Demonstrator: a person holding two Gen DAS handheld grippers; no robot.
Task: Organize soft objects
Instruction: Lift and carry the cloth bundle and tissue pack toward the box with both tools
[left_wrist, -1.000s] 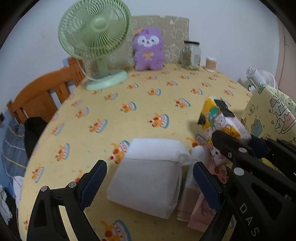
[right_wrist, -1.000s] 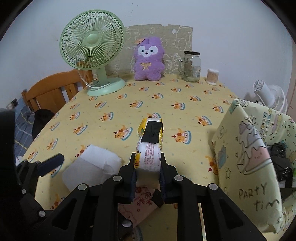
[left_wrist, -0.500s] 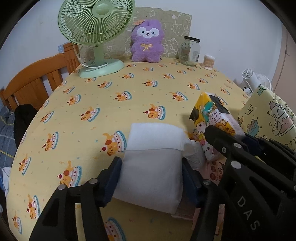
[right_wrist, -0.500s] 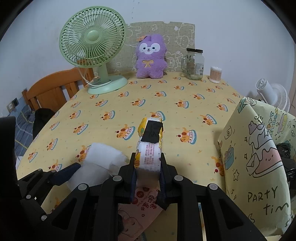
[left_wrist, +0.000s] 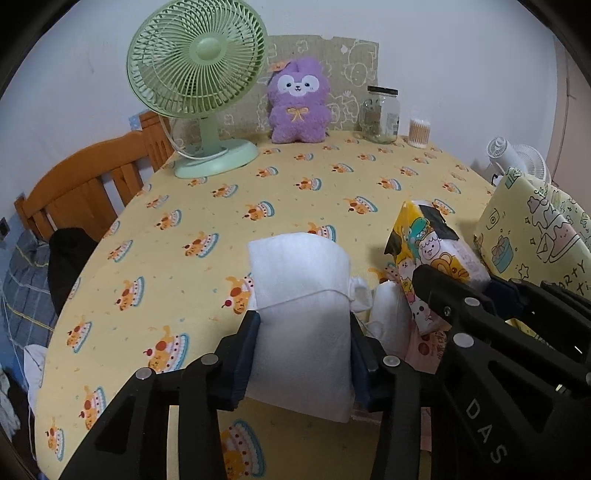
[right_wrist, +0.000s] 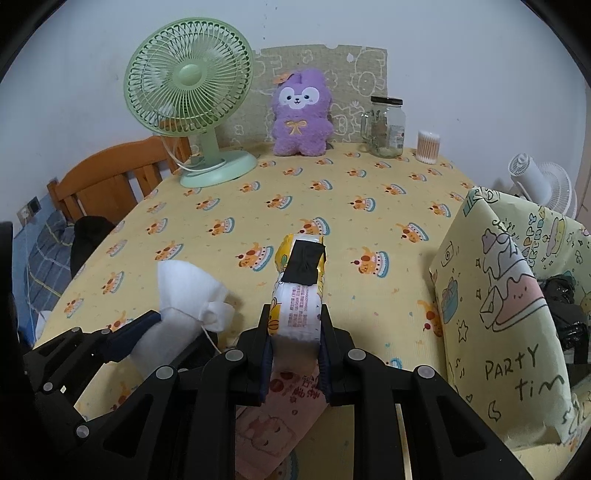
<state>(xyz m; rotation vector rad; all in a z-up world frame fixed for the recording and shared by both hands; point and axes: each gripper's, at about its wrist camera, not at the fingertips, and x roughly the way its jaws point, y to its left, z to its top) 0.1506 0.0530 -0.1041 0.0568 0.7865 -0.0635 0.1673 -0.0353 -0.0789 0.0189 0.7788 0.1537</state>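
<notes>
White pouch (left_wrist: 303, 325) between closing (left) fingers (left_wrist: 245, 354).

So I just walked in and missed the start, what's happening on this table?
A person is sorting soft packs on the table with a hand-held gripper in each hand. The left gripper is closing its jaws around a white cloth pouch, with the pads already against its sides. The right gripper is shut on a yellow cartoon-print tissue pack. A pink pack lies flat under them, and a box wrapped in party-print paper stands to the right.
</notes>
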